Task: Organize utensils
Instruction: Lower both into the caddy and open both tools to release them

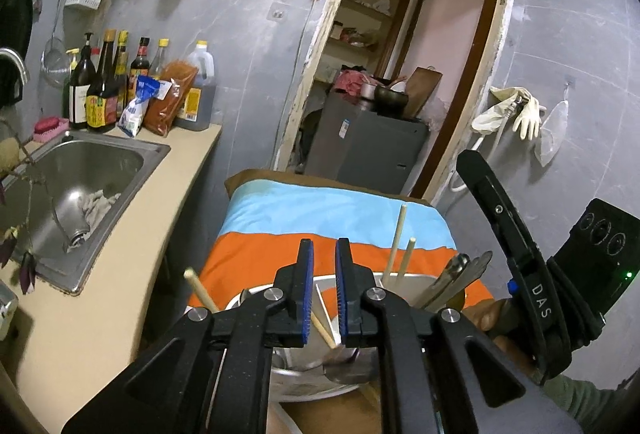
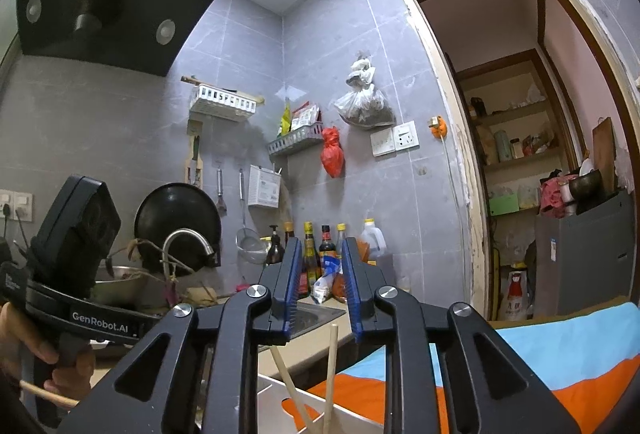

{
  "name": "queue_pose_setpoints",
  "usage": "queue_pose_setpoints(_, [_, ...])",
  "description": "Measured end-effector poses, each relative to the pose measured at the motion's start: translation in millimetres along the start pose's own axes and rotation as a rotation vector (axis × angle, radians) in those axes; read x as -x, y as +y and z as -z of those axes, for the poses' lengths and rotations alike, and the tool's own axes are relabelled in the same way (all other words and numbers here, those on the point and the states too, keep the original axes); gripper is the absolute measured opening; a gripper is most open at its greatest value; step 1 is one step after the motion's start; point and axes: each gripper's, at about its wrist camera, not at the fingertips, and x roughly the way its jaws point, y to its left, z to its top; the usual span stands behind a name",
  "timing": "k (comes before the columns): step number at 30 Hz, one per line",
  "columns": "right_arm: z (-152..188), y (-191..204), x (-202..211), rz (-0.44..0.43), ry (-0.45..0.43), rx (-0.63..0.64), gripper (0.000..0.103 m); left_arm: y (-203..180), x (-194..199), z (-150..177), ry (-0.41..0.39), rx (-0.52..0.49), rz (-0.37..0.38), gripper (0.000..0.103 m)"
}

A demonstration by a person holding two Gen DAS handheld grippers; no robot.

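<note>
A white divided utensil holder stands on a blue and orange cloth. Two wooden chopsticks stand upright in it, beside metal utensils. Another chopstick leans at the left, passing below my left gripper, which is open and empty above the holder. The right gripper is open and empty above the holder's white wall, with two chopsticks rising below its fingers. The right gripper's body shows in the left wrist view.
A steel sink with a cloth lies at the left in a beige counter. Sauce bottles and packets stand behind it. A doorway with a grey cabinet is ahead. A range hood and wok hang left.
</note>
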Motion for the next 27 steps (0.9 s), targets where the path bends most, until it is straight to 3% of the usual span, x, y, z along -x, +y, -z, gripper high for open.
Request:
queue_pose_setpoints(4, [-5.9, 0.4, 4.8, 0.008, -0.006, 0.0, 0.022, -2.4, 4.1, -0.4, -0.019, -0.009, -0.003, 0.017])
queue_pose_setpoints(11, [-19.1, 0.0, 19.3, 0.026, -0.017, -0.001, 0.045, -6.7, 17.0, -3.3, -0.076, -0.003, -0.004, 0.036])
queue_pose_setpoints(22, [-39.9, -6.6, 57.4, 0.099, -0.012, -0.012, 0.071, -25.1, 50.2, 10.3, -0.219, 0.008, -0.052, 0.08])
queue_pose_setpoints(27, [-43.3, -10.4, 81.4, 0.163, 0.033, -0.017, 0.082, -45.9, 66.2, 20.4, -0.289, -0.036, -0.116, 0.087])
